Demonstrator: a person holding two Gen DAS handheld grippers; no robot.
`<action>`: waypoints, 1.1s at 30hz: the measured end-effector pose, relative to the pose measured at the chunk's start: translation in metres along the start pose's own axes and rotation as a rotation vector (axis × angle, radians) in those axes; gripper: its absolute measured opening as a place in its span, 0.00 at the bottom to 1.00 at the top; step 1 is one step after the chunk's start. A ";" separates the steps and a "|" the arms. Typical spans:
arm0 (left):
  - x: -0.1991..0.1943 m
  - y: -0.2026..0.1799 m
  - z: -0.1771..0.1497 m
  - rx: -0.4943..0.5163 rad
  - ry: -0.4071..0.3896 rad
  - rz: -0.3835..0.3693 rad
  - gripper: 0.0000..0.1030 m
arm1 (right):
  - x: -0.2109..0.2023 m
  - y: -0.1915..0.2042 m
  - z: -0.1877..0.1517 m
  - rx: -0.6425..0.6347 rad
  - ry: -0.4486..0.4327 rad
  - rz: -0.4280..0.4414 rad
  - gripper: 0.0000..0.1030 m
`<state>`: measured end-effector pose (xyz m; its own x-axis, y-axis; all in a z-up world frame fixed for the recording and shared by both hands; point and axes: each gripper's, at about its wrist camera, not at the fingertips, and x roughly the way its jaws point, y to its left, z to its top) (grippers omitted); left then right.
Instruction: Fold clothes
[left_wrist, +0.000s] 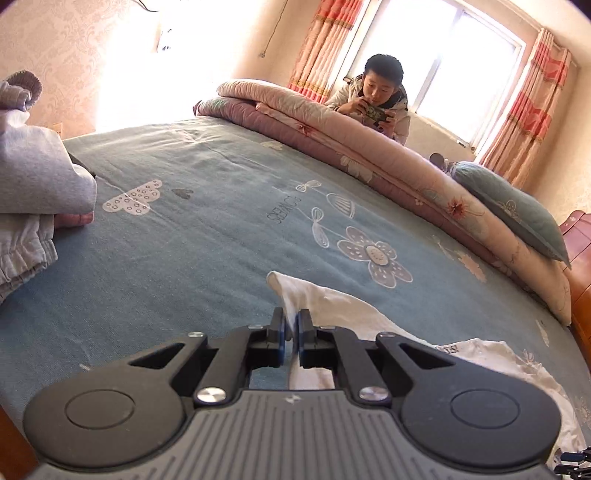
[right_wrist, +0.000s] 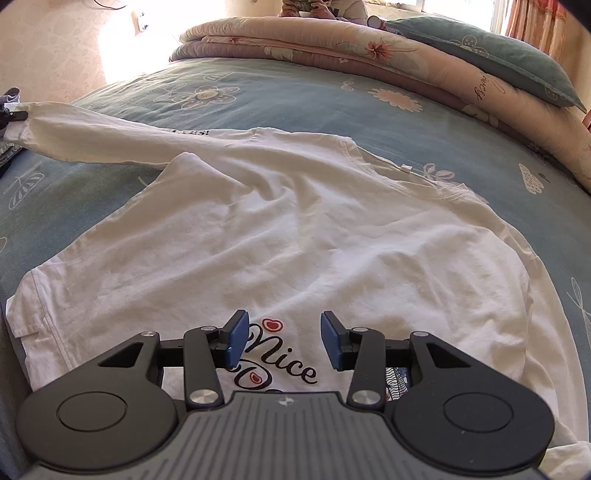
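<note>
A white long-sleeved shirt (right_wrist: 280, 229) with a "Nice" print lies spread on the blue flowered bedsheet (right_wrist: 295, 96). One sleeve (right_wrist: 92, 134) is stretched out and lifted toward the left. My left gripper (left_wrist: 290, 323) is shut on the end of that sleeve (left_wrist: 295, 295), with white cloth pinched between its blue pads. The right wrist view shows this gripper as a dark tip (right_wrist: 16, 115) at the sleeve's cuff. My right gripper (right_wrist: 284, 334) hovers open over the shirt's lower front, with the print showing between its fingers and nothing gripped.
A heap of grey and pale clothes (left_wrist: 33, 184) sits at the bed's left side. A rolled pink quilt (left_wrist: 369, 147) and a teal pillow (left_wrist: 517, 210) line the far edge. A person (left_wrist: 380, 99) leans on the quilt holding a phone. The wooden bed frame (left_wrist: 580, 258) stands at the right.
</note>
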<state>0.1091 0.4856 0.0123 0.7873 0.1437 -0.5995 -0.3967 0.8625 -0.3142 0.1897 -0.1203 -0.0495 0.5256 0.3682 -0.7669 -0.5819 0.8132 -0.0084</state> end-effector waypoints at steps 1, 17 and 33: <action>0.008 -0.003 0.001 0.010 0.034 0.064 0.11 | 0.000 0.002 0.000 -0.006 0.001 0.003 0.46; 0.118 -0.182 -0.016 0.456 0.202 -0.140 0.20 | -0.003 -0.011 -0.004 0.019 -0.005 0.014 0.46; 0.219 -0.284 -0.061 0.706 0.353 -0.330 0.30 | 0.002 -0.045 -0.006 0.092 -0.035 0.018 0.46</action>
<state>0.3651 0.2427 -0.0752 0.5713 -0.2261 -0.7890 0.3057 0.9508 -0.0511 0.2134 -0.1593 -0.0544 0.5378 0.3976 -0.7434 -0.5331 0.8435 0.0656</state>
